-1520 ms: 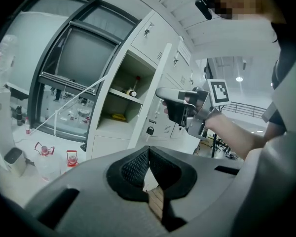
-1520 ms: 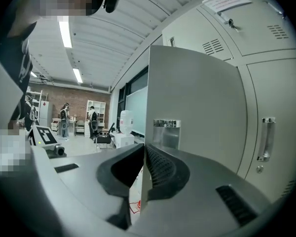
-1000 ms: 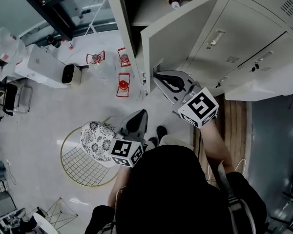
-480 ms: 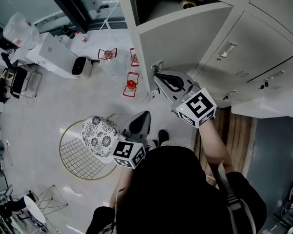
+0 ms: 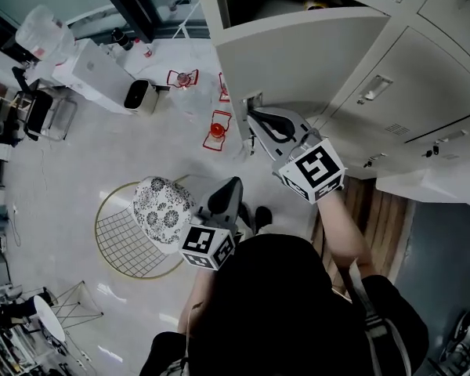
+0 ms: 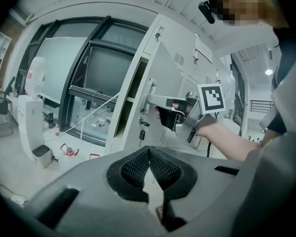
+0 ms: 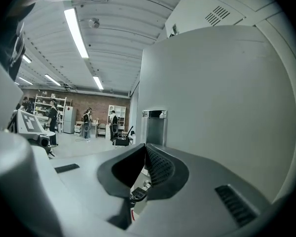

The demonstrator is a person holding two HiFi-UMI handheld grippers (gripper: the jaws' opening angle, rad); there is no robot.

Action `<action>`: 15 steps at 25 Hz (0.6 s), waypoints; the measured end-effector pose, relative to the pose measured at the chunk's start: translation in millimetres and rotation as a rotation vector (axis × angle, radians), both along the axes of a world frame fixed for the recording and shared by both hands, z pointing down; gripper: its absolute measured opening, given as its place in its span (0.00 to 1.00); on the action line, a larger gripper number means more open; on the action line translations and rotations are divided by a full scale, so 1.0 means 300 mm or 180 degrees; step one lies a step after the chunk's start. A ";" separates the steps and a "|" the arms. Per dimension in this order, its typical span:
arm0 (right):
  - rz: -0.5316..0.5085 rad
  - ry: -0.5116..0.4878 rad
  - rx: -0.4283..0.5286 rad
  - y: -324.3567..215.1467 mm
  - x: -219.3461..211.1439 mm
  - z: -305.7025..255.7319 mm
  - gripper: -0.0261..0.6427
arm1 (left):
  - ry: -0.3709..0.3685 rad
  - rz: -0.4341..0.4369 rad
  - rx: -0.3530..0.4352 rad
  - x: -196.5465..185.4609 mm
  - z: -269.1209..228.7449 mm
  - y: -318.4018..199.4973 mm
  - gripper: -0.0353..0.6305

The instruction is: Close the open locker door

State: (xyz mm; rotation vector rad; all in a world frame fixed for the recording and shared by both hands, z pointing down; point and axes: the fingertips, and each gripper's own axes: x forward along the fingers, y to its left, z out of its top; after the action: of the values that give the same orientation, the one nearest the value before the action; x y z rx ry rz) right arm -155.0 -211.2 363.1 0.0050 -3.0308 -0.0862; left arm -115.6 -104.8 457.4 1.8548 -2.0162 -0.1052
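The right tool (image 5: pixel 253 114) is clenched, its two jaws meeting at the tips with nothing between them. In the right gripper view the tips sit just in front of a small metal latch plate (image 7: pixel 153 125) on the free edge of the locker door (image 5: pixel 298 53). The plain grey panel of the door fills the right side of that view. In the head view the tip of this tool lies at the lower corner of the door edge and appears to touch it. The marker cube (image 5: pixel 315 169) and the person's forearm reach back from there.

The door is not shut. It stands at an angle to the front of the locker (image 5: pixel 423 69), and the dark inside of the compartment shows above its top edge. The other doors to the right of it are flat and closed.

The left tool (image 5: pixel 233 182) is also clenched and empty, its ribbed pads pressed together at the tip. It is held lower and nearer to the person's body, well apart from the door, and points toward the lockers.

On the floor (image 5: pixel 102 155) under the left tool stands a stool (image 5: pixel 160 204) with a patterned cushion on a gold wire frame. Some small red wire stands (image 5: pixel 217 128) are near the foot of the locker.
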 end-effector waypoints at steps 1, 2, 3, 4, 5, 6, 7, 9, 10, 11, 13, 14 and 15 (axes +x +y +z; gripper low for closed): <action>0.0005 -0.0003 0.0001 -0.003 -0.006 0.000 0.05 | -0.0003 -0.0017 -0.0004 -0.003 0.000 0.001 0.08; 0.0013 -0.0005 0.0005 -0.007 -0.012 0.000 0.05 | -0.0007 -0.0034 -0.0005 -0.006 0.000 0.003 0.08; 0.0026 -0.0004 0.0015 -0.012 -0.019 0.000 0.05 | -0.0013 -0.0050 -0.0005 -0.010 -0.001 0.005 0.08; 0.0043 -0.0001 0.0028 -0.016 -0.026 0.002 0.05 | -0.0020 -0.0063 -0.0006 -0.014 -0.002 0.007 0.08; 0.0065 0.0006 0.0040 -0.021 -0.033 0.004 0.05 | -0.0026 -0.0076 -0.0010 -0.017 -0.001 0.010 0.08; 0.0090 0.0015 0.0050 -0.025 -0.039 0.006 0.05 | -0.0030 -0.0088 -0.0015 -0.020 -0.001 0.014 0.08; 0.0114 0.0024 0.0054 -0.029 -0.045 0.009 0.05 | -0.0031 -0.0100 -0.0019 -0.023 -0.001 0.019 0.08; 0.0151 0.0038 0.0053 -0.038 -0.056 0.012 0.05 | -0.0033 -0.0119 -0.0021 -0.031 -0.003 0.025 0.08; 0.0165 0.0045 0.0055 -0.042 -0.062 0.013 0.05 | -0.0032 -0.0124 -0.0020 -0.037 -0.004 0.027 0.08; 0.0178 0.0054 0.0059 -0.047 -0.068 0.014 0.05 | -0.0030 -0.0126 -0.0020 -0.043 -0.005 0.029 0.08; 0.0209 0.0073 0.0069 -0.056 -0.082 0.016 0.05 | -0.0028 -0.0118 -0.0020 -0.057 -0.006 0.030 0.08; 0.0228 0.0081 0.0072 -0.062 -0.090 0.016 0.05 | -0.0028 -0.0110 -0.0017 -0.064 -0.007 0.028 0.08; 0.0251 0.0090 0.0072 -0.069 -0.098 0.015 0.05 | -0.0028 -0.0098 -0.0012 -0.073 -0.010 0.026 0.08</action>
State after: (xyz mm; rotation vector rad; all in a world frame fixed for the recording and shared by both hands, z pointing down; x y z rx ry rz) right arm -184.3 -231.9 367.6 0.1240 -2.9969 -0.1128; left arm -137.5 -97.1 454.5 1.8253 -2.0501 -0.1018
